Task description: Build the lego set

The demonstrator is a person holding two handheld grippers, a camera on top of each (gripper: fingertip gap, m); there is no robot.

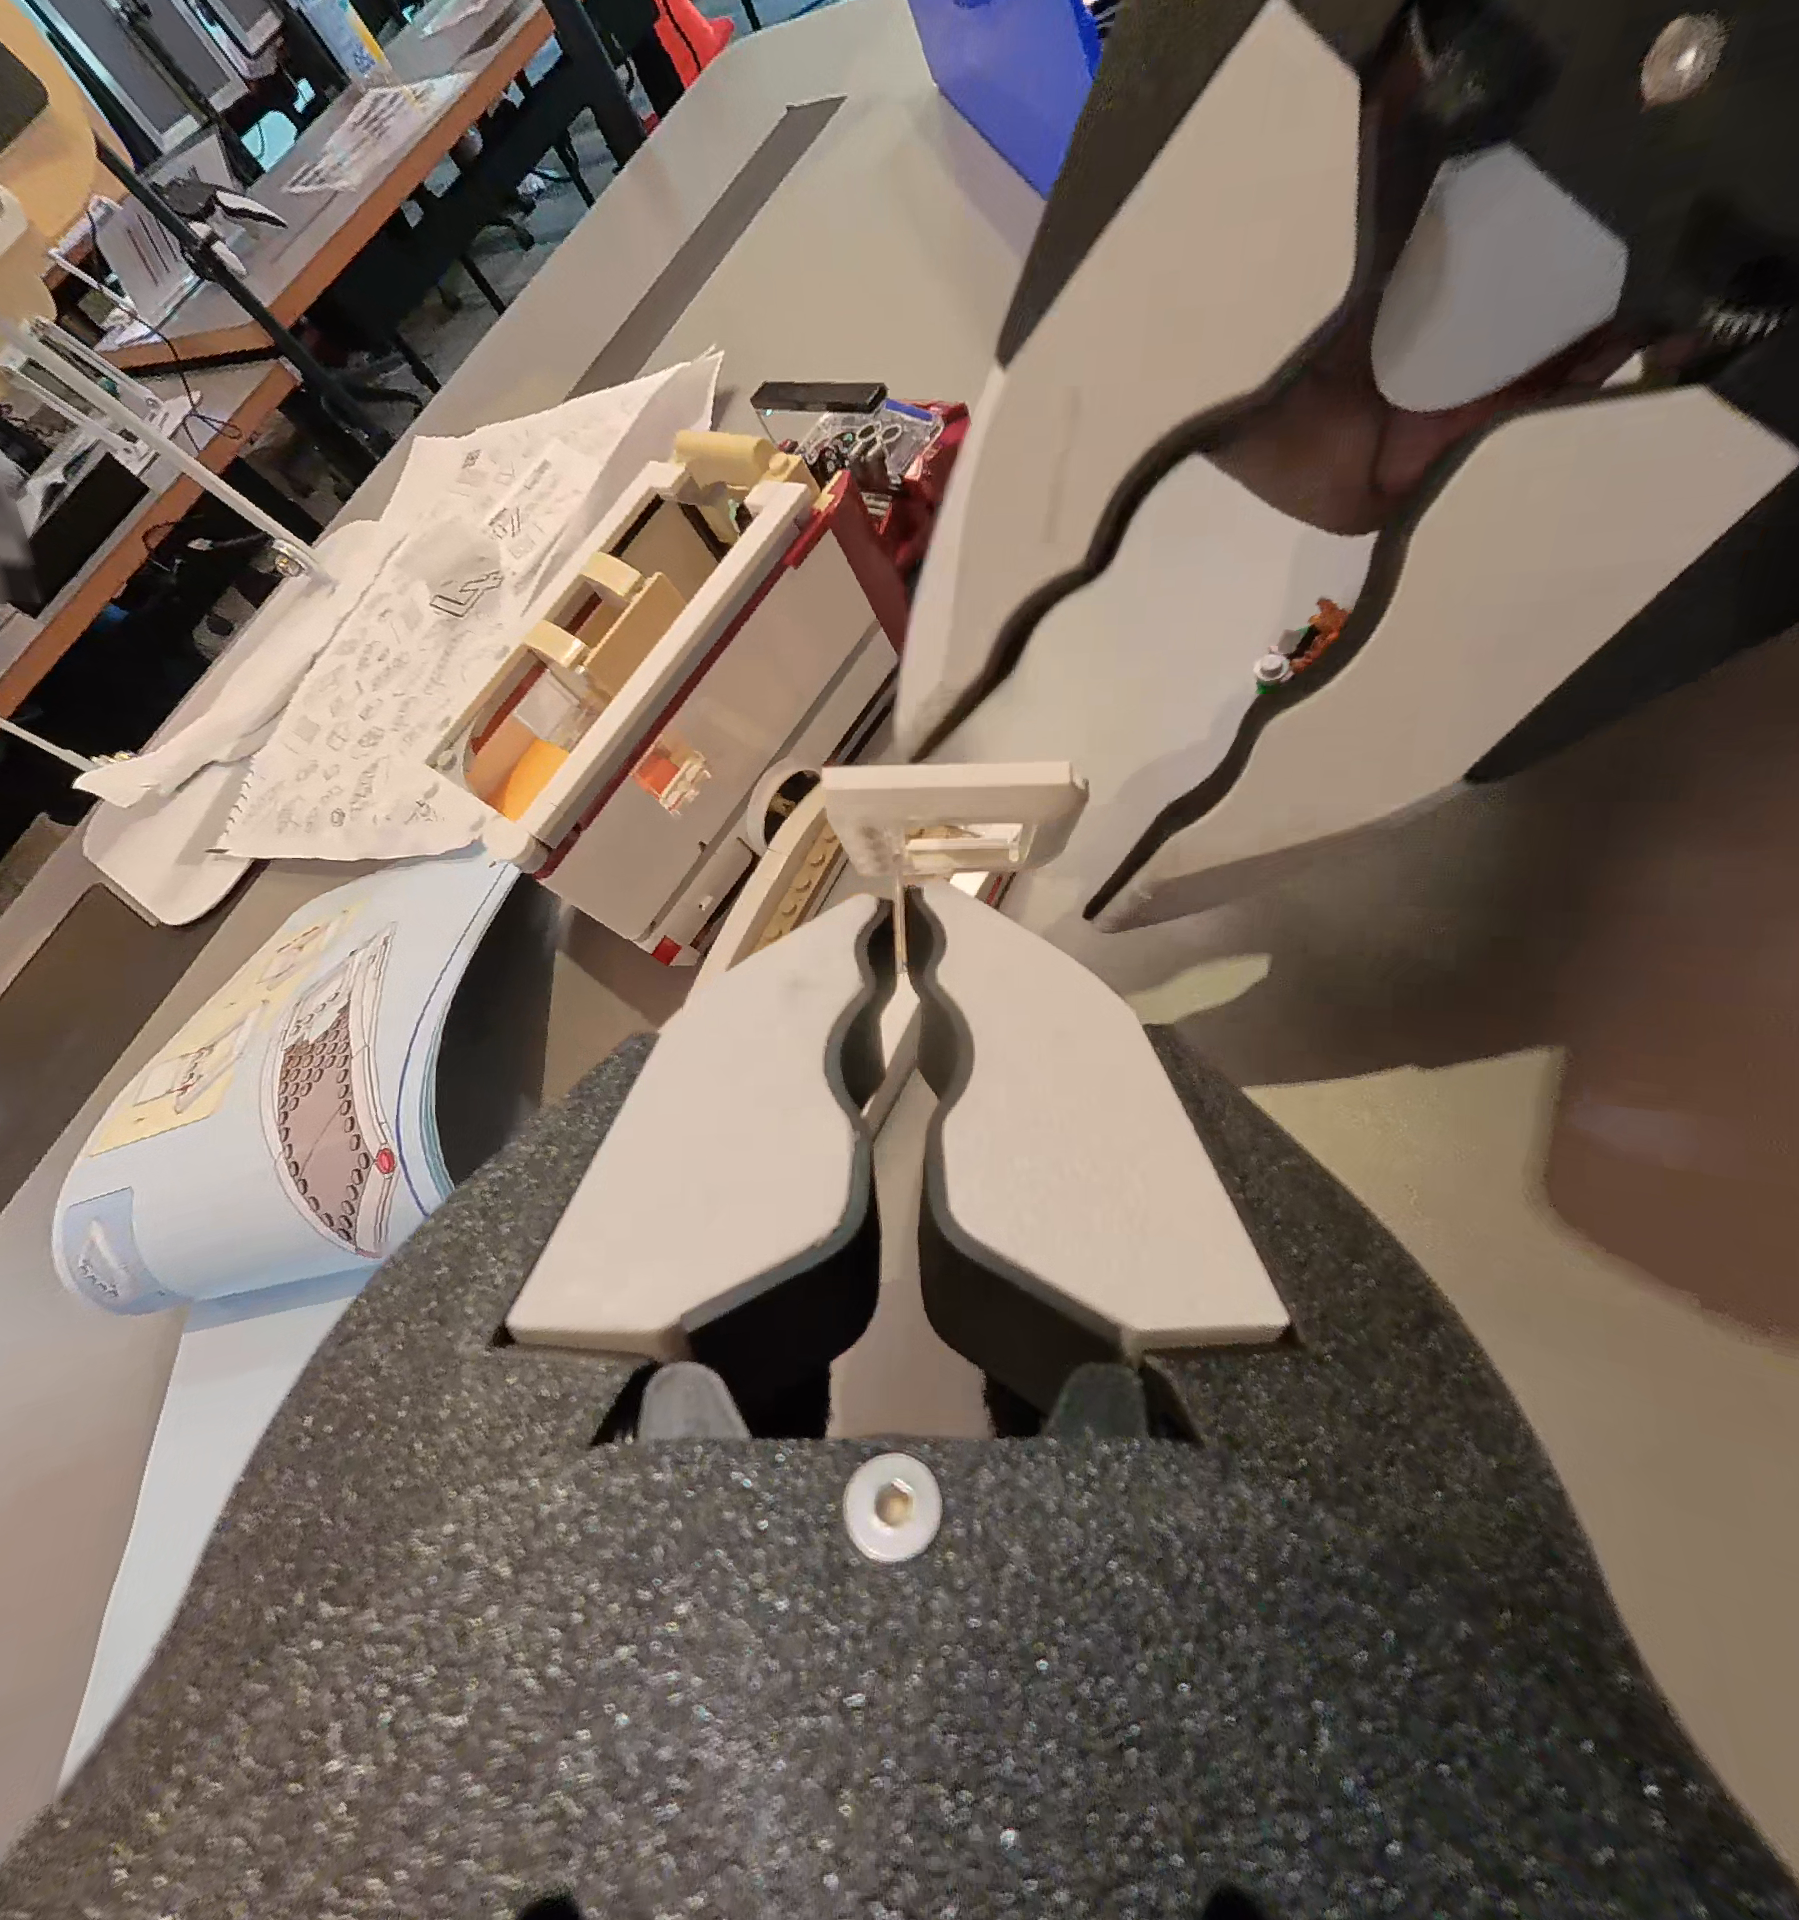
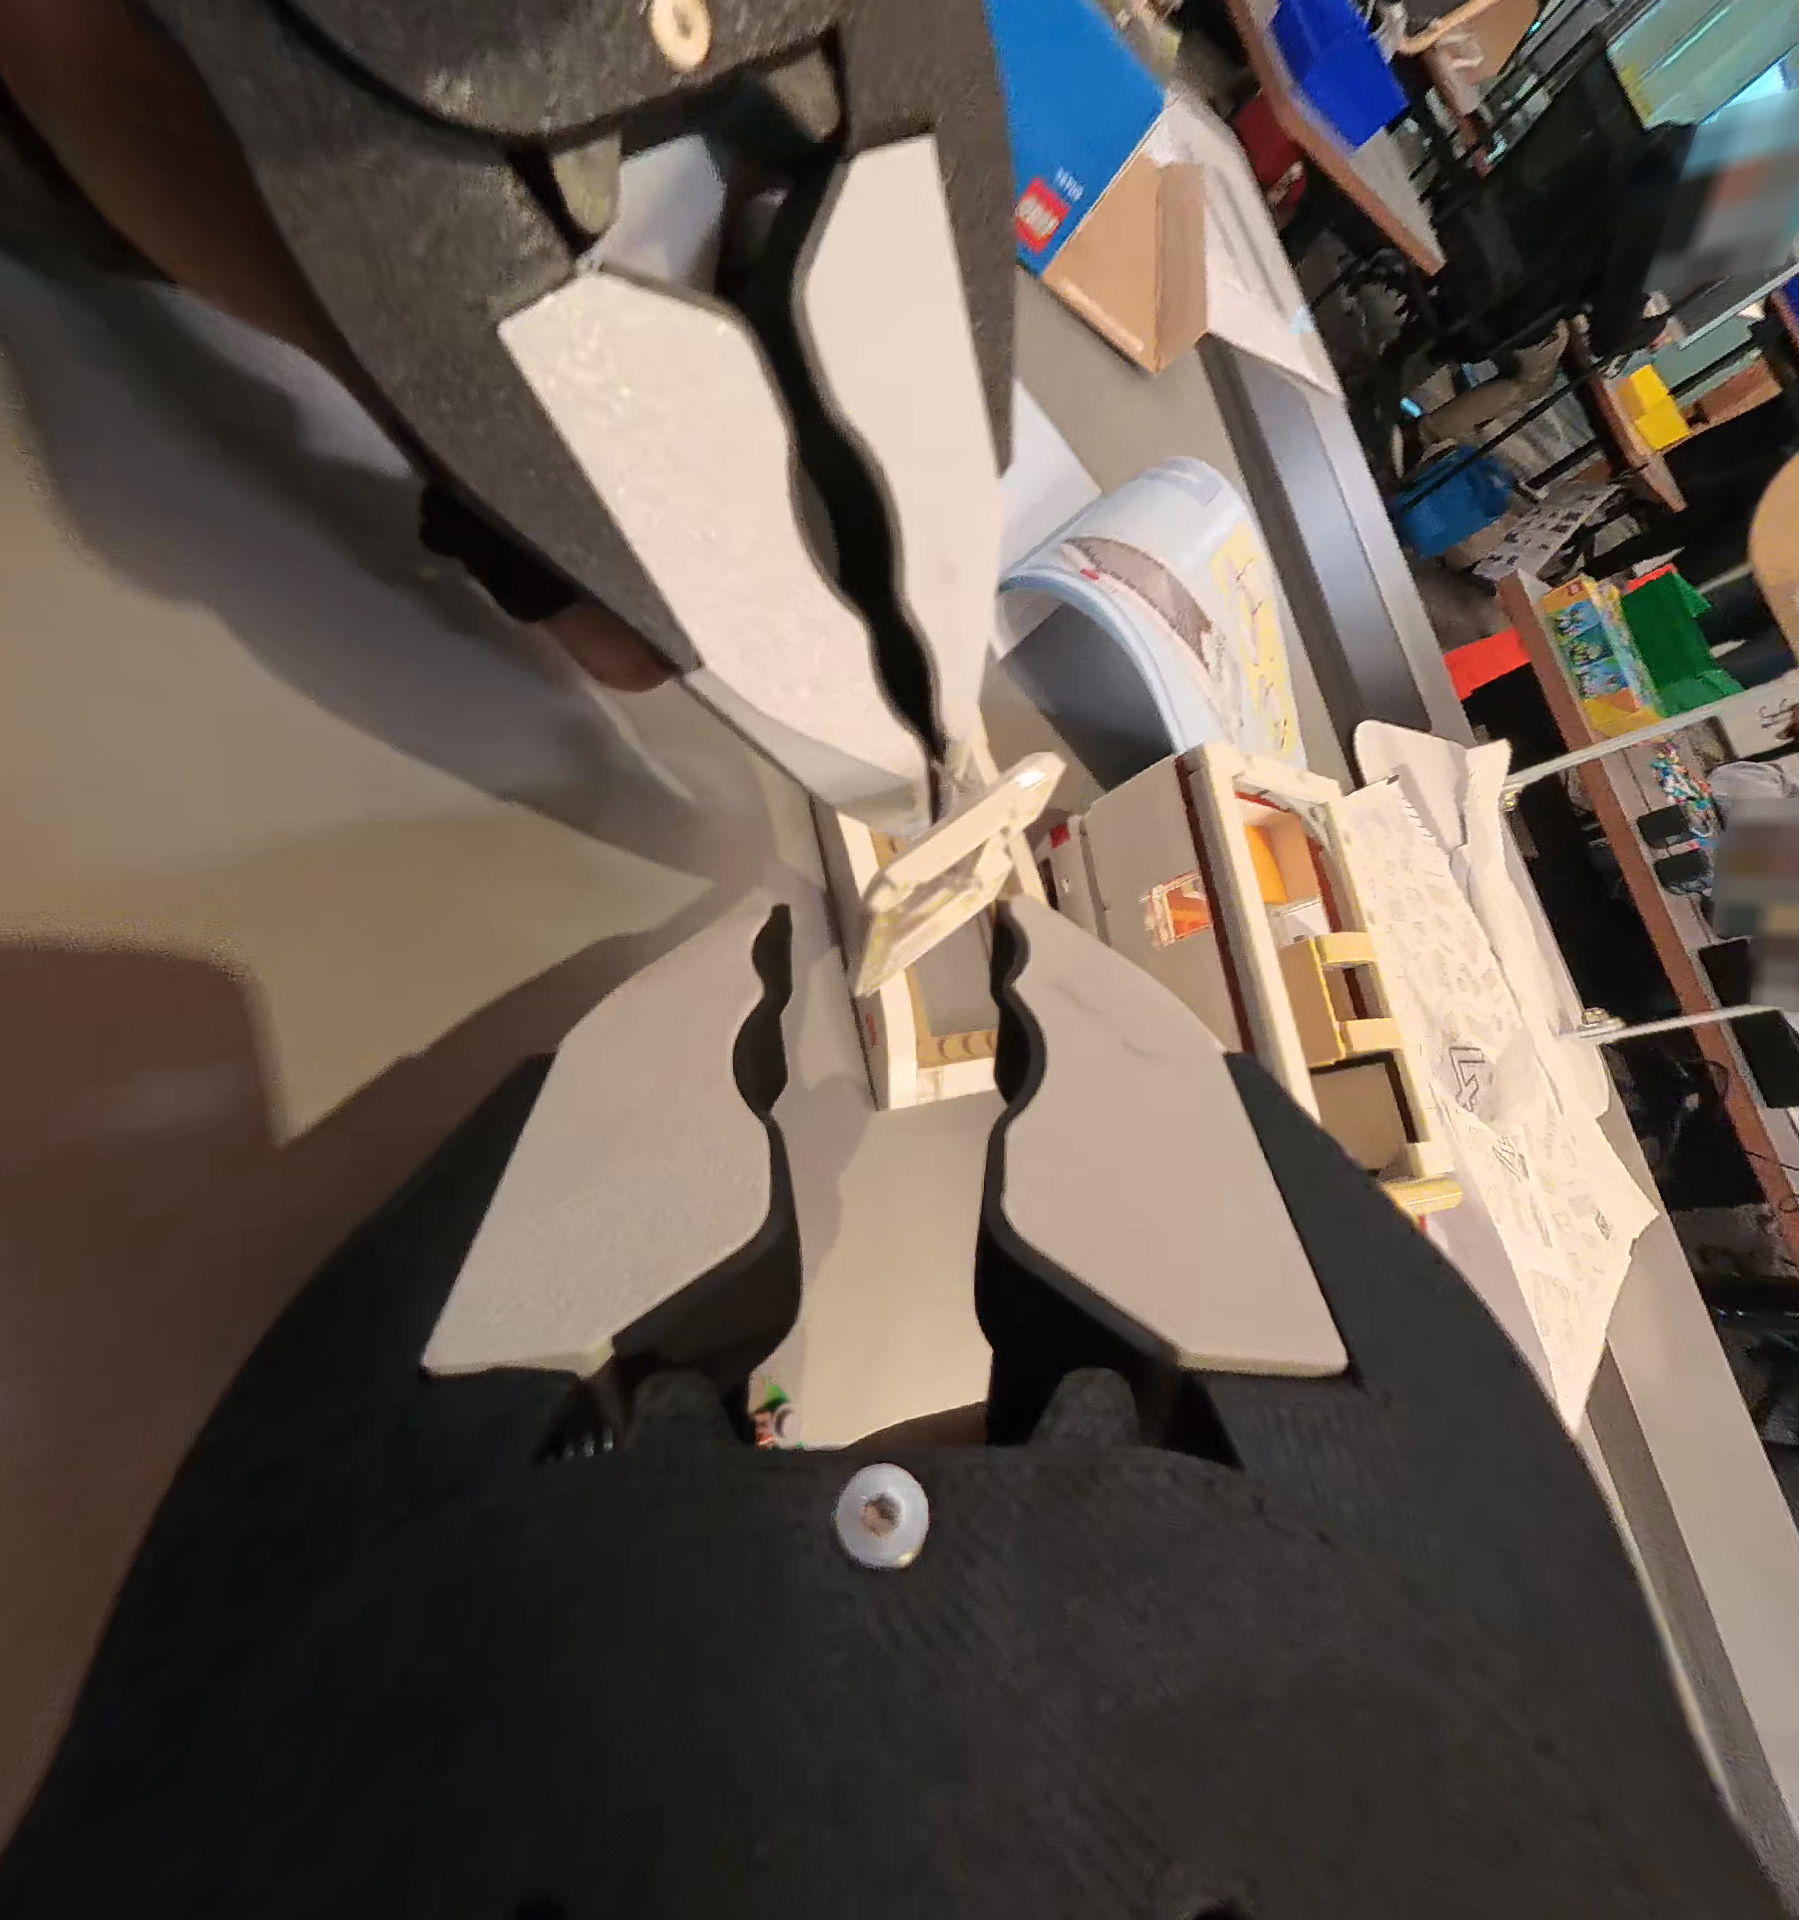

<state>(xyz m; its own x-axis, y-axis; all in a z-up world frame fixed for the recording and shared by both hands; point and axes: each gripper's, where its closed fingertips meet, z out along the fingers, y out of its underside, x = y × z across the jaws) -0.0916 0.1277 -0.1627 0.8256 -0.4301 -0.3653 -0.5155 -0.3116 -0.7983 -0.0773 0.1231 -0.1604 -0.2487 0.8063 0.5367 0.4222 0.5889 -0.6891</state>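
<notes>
The left gripper (image 1: 900, 925) has its jaws pinched tight on a thin tab of a small white plastic window frame with a clear pane (image 1: 962, 826), held up above the grey tabletop (image 1: 1394, 1143). The right gripper (image 2: 890, 935) stands with jaws wide apart, the frame just beyond its tips, seemingly untouched. Behind sit a grey-and-dark-red brick-built model (image 1: 687, 665), crinkled printed paper bags (image 1: 386, 644) and a glossy curled instruction booklet (image 1: 282, 1091).

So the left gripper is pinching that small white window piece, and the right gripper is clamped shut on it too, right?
Not quite. The left gripper does pinch the white window piece, but the right gripper is open: the right wrist view shows its fingers spread apart, the piece between them unpressed.
</notes>
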